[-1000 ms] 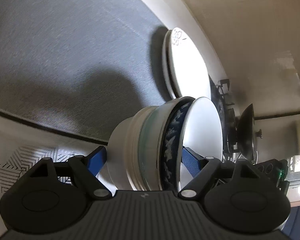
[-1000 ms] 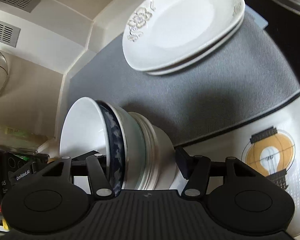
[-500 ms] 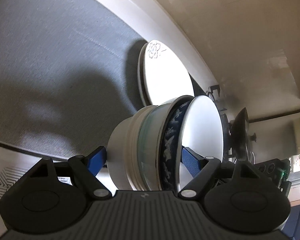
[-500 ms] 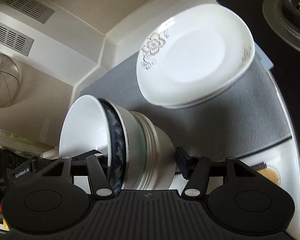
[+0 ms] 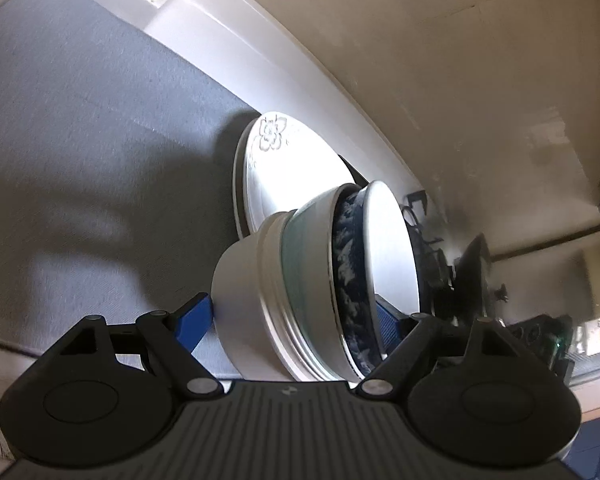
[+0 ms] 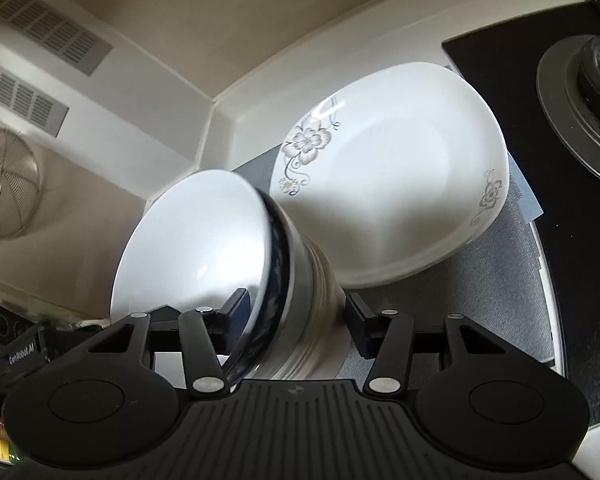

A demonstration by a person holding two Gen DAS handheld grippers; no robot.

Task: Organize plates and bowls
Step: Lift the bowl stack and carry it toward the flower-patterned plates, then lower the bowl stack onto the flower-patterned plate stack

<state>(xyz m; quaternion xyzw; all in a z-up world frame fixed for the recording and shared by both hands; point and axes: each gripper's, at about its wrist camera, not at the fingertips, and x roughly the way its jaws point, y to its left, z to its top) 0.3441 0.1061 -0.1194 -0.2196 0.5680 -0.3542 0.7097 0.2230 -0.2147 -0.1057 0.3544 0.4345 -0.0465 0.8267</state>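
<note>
While the stack of bowls (image 5: 320, 280) hangs tipped on its side, base toward the plates (image 6: 392, 200) on the gray mat (image 5: 80, 140), the left tool (image 5: 296, 320) and right tool (image 6: 292, 316) each clench it from opposite sides, so neither is nearer. The plates lie just beyond the base, along the stack's axis. Only the right view shows the plates' face and the stove burner (image 6: 588, 92) beside the mat; the left view shows a gap between base and plates.

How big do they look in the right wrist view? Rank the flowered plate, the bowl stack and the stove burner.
1. flowered plate
2. bowl stack, though it is nearer the camera, so unsure
3. stove burner, cut off by the frame edge
</note>
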